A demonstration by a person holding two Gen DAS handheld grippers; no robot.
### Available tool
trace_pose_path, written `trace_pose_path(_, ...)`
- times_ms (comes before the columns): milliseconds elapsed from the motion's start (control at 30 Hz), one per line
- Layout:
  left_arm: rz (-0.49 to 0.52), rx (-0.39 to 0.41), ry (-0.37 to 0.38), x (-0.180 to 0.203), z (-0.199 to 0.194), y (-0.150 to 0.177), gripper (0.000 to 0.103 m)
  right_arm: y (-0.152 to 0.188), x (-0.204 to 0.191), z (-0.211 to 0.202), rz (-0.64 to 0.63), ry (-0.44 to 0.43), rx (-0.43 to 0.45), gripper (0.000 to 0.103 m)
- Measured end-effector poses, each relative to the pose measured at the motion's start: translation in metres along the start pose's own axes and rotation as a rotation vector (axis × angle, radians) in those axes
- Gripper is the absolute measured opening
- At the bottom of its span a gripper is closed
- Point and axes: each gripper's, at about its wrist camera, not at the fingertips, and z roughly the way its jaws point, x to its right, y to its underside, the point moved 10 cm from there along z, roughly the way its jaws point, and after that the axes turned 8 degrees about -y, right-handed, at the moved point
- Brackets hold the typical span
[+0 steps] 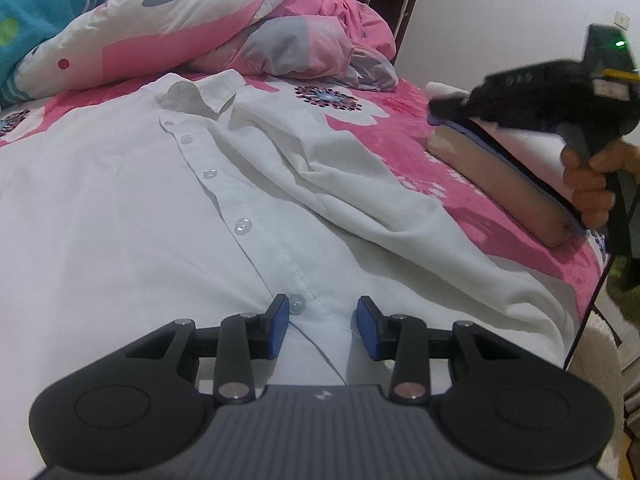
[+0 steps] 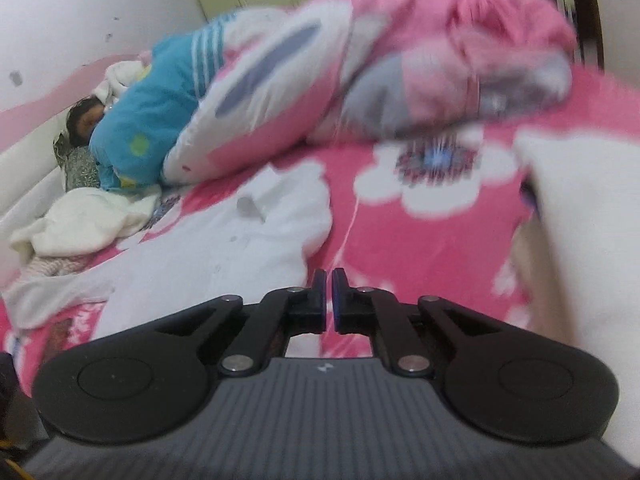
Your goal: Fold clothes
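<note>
Pink floral bedspread (image 1: 460, 184) carries my white shirt (image 1: 160, 200), spread flat, limp and light. My left gripper (image 1: 322, 326) gapes empty over its placket; my right gripper (image 2: 327, 300), nearly closed, holds nothing. I'd pinch a sleeve edge.

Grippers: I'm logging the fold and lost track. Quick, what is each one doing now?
Left gripper: open, empty, over the white button-up cotton shirt.
Right gripper: almost closed, a narrow gap left, nothing between its pads.
</note>
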Motion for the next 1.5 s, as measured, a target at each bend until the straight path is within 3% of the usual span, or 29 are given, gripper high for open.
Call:
trace_pose_path(33, -0.001, 0.001, 0.001, 0.0, 0.0, 0.0, 0.039, 0.009, 0.002, 0.008, 0.036, -0.02, -0.04, 0.042)
trace_pose_path(67, -0.002, 0.001, 0.002, 0.0, 0.0, 0.0, 0.039, 0.019, 0.004, 0.017, 0.07, -0.036, -0.081, 0.055)
trace_pose_path(100, -0.002, 0.001, 0.002, 0.0, 0.0, 0.0, 0.039, 0.031, 0.004, 0.025, 0.092, -0.047, -0.118, 0.061)
trace_pose_path(167, -0.001, -0.002, 0.003, 0.0, 0.001, -0.001, 0.039, 0.049, 0.004, 0.038, 0.106, -0.063, -0.164, 0.048)
trace_pose_path(200, -0.001, -0.003, 0.004, 0.0, 0.001, -0.001, 0.039, 0.054, 0.004, 0.042, 0.111, -0.063, -0.17, 0.004)
trace_pose_path(233, -0.002, -0.004, 0.006, -0.001, 0.001, -0.001, 0.039, 0.054, 0.004, 0.042, 0.118, -0.062, -0.157, 0.0)
trace_pose_path(433, -0.005, -0.003, 0.01, -0.001, 0.001, -0.002, 0.039, 0.014, 0.005, 0.013, 0.072, -0.001, 0.008, 0.0)
trace_pose_path(867, 0.003, -0.006, 0.011, -0.002, 0.002, -0.002, 0.039, -0.073, 0.007, -0.003, -0.322, 0.298, 0.111, 0.0)
trace_pose_path(1133, 0.005, -0.008, 0.011, -0.002, 0.002, -0.002, 0.039, -0.15, 0.037, 0.03, -0.516, 0.479, 0.082, 0.0)
trace_pose_path(1300, 0.007, -0.01, 0.008, -0.001, 0.001, -0.002, 0.039, -0.178, 0.069, 0.071, -0.592, 0.555, -0.021, 0.001)
trace_pose_path(1367, 0.011, -0.009, 0.005, 0.0, 0.001, -0.001, 0.039, -0.174, 0.083, 0.086, -0.606, 0.592, -0.084, 0.011)
trace_pose_path(1400, 0.014, -0.009, 0.005, -0.001, 0.001, -0.001, 0.039, -0.171, 0.091, 0.091, -0.616, 0.624, -0.113, 0.026)
trace_pose_path(1433, 0.017, -0.009, 0.004, 0.0, 0.0, -0.001, 0.039, -0.17, 0.099, 0.092, -0.619, 0.651, -0.127, 0.034)
trace_pose_path(1467, 0.021, -0.009, 0.005, -0.001, 0.001, -0.001, 0.039, -0.17, 0.104, 0.089, -0.607, 0.662, -0.123, 0.045)
trace_pose_path(1500, 0.022, -0.009, 0.006, -0.001, 0.001, -0.001, 0.039, -0.172, 0.106, 0.082, -0.569, 0.653, -0.099, 0.05)
